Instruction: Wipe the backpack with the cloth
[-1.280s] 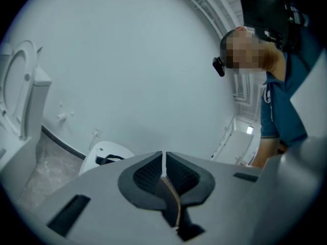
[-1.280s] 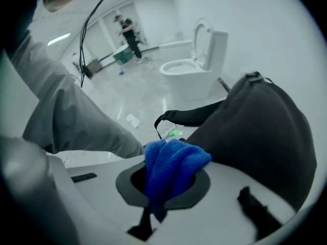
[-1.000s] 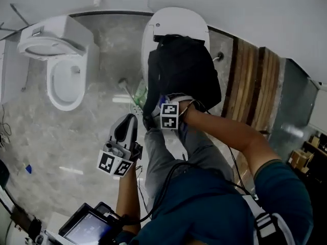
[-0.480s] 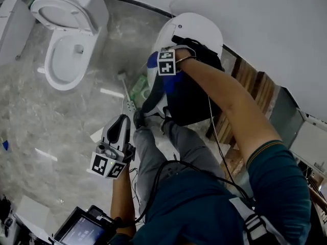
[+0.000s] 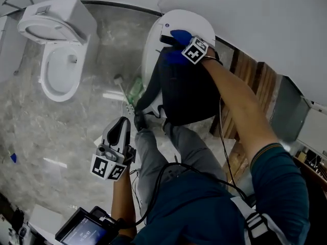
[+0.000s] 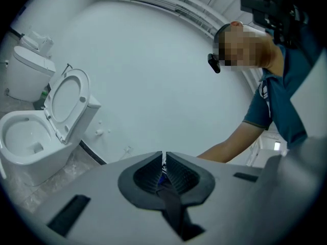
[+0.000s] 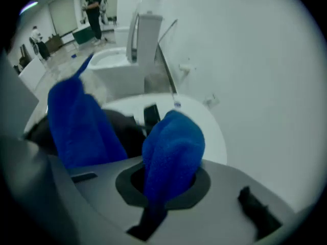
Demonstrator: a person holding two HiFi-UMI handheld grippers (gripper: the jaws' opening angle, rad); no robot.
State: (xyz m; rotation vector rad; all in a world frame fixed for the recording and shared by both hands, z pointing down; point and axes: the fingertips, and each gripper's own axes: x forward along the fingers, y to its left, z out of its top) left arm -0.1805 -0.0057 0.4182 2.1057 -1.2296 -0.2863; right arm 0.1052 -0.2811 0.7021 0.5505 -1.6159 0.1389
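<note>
A black backpack (image 5: pixel 186 88) lies over a white round-topped stand (image 5: pixel 180 20), in the head view just above centre. My right gripper (image 5: pixel 185 43) is at the pack's far top end, shut on a blue cloth (image 5: pixel 179 36) that rests on the fabric. The right gripper view has the cloth (image 7: pixel 172 148) bunched between the jaws, with a second fold (image 7: pixel 82 126) draped over the dark backpack (image 7: pixel 127 131). Held off to the left above the floor, clear of the pack, my left gripper (image 5: pixel 122 125) is shut with nothing in it (image 6: pixel 163 163).
A white toilet (image 5: pixel 59 50) with its lid raised stands at the left on the grey marble floor. Green packaging (image 5: pixel 135 91) lies on the floor beside the stand. Wooden planks (image 5: pixel 250 80) lean at the right, and a tablet (image 5: pixel 87 229) sits at the bottom left.
My right gripper has carried the blue cloth from the backpack's near lower end up over its face to the far top end. The left gripper has barely moved.
</note>
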